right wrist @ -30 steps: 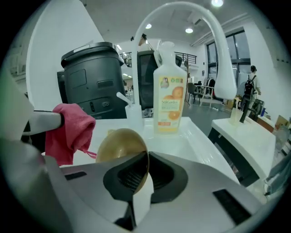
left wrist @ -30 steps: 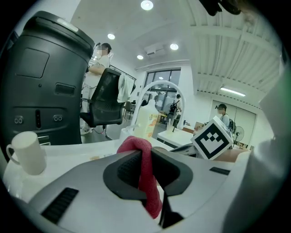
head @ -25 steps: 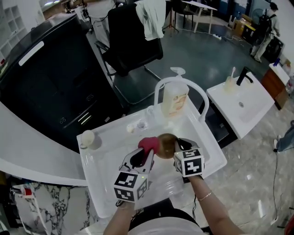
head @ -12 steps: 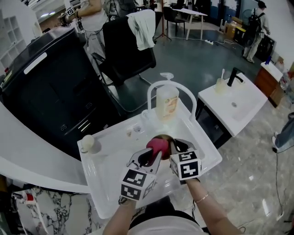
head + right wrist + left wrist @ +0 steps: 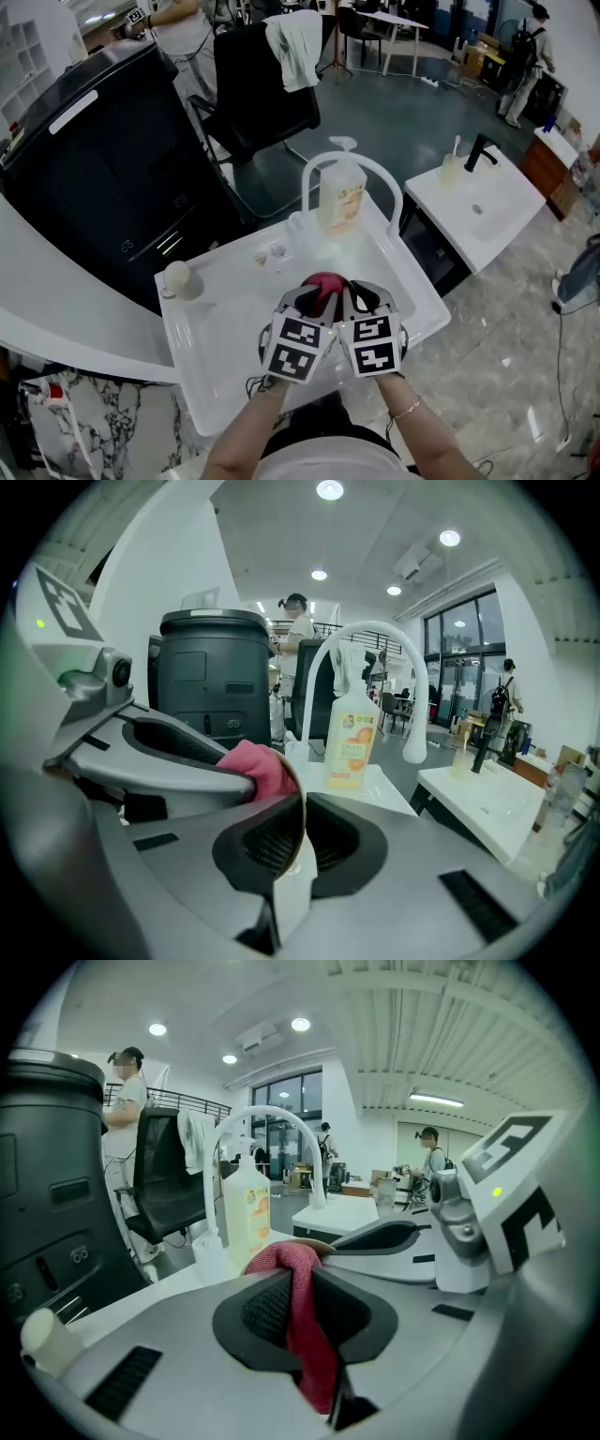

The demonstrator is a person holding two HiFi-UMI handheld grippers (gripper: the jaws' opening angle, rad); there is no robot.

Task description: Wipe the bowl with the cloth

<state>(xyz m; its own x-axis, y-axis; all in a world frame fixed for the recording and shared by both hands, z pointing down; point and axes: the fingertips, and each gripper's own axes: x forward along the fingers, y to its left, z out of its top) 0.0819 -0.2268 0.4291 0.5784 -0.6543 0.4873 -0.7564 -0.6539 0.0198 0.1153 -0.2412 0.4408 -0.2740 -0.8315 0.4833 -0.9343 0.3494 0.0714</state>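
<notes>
Both grippers sit side by side over the white sink (image 5: pixel 216 309). My left gripper (image 5: pixel 309 302) (image 5: pixel 302 1307) is shut on a red cloth (image 5: pixel 323 283) (image 5: pixel 286 1258), which hangs down between its pads. The bunched cloth (image 5: pixel 251 761) lies against the brown bowl. My right gripper (image 5: pixel 361 298) (image 5: pixel 302 841) is shut on the bowl's thin rim (image 5: pixel 298 808); its jaws have just eased open slightly with the rim still between them. In the left gripper view a sliver of the bowl rim (image 5: pixel 317 1240) shows behind the cloth. In the head view the cloth and grippers hide the bowl.
A soap bottle (image 5: pixel 340 202) stands under the arched white faucet (image 5: pixel 352 169) at the sink's far edge. A small white round object (image 5: pixel 176 275) sits at the sink's left corner. A second washbasin (image 5: pixel 487 211) is to the right, a black chair (image 5: pixel 262 84) beyond.
My left gripper has carried the cloth to the right, from beside the bowl onto it, and now sits close against the right gripper. The bowl, visible before, is covered.
</notes>
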